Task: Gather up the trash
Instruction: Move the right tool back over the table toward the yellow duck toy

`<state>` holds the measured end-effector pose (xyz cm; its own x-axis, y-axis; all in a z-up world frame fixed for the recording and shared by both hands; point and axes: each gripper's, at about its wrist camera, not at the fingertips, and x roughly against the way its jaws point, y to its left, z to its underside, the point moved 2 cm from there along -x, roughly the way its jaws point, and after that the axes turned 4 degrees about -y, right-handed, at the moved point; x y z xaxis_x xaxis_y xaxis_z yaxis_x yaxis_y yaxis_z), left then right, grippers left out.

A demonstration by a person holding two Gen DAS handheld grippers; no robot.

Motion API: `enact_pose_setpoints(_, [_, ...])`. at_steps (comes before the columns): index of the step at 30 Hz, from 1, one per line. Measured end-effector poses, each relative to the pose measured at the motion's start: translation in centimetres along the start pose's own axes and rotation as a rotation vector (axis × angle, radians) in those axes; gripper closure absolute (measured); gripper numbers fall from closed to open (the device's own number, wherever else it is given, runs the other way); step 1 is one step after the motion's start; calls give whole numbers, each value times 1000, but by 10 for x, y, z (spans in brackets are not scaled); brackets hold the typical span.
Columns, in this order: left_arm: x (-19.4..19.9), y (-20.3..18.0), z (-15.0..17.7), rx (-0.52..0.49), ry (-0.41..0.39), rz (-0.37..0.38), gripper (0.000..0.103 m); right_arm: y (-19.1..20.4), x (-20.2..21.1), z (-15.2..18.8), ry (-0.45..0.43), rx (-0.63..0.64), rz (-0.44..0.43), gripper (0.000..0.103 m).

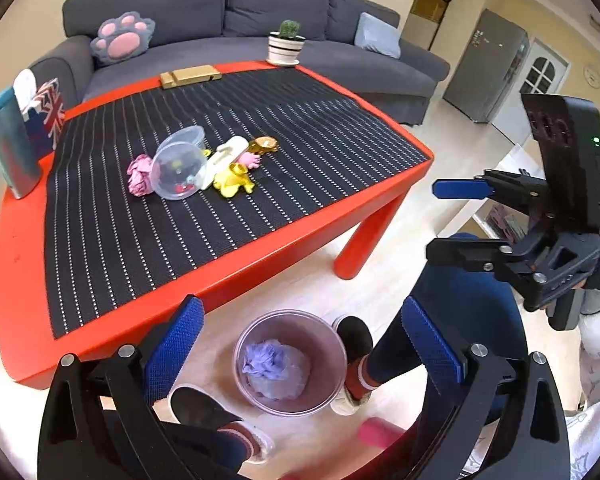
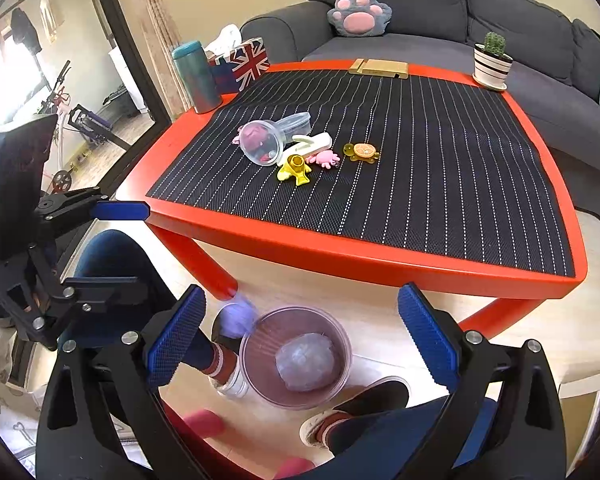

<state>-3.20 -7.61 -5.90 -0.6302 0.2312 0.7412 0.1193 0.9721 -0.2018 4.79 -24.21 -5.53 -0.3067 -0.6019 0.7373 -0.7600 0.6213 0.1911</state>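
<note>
Left wrist view: the left gripper [image 1: 300, 344] is seen spread wide, nothing held between its blue pads. Directly below and between the pads a translucent bin [image 1: 290, 362] stands on the floor beside the red table [image 1: 228, 276]; a crumpled purple wad [image 1: 276, 366] lies inside it. Remaining trash is clustered mid-table on the striped mat [image 1: 260, 120], well apart from the jaws: a clear plastic cup [image 1: 178, 170] on its side, a pink wad [image 1: 138, 174], a yellow balloon scrap [image 1: 234, 180]. The right gripper [image 1: 448, 220] is seen at right, open and empty.

Right wrist view: the right gripper [image 2: 300, 340] is seen wide open, empty. The bin [image 2: 296, 356] with a pale wad [image 2: 304, 362] lies between the pads, below them. A blurred purple wad [image 2: 238, 318] is seen at the bin's left rim. The cup [image 2: 262, 142] and yellow scrap [image 2: 294, 168] lie far ahead on the mat. The left gripper [image 2: 140, 244] is open at left.
</note>
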Motion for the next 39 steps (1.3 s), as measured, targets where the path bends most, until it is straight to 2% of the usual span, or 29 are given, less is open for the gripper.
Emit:
enact_pose_setpoints(23, [7,15,-5,40,-21,-33,8,6,-7,-7,2,16,-9,8])
enact_pose_setpoints(39, [11,58,-23,97,-67,-93,8,13,-44,-64,9,94,-29,8])
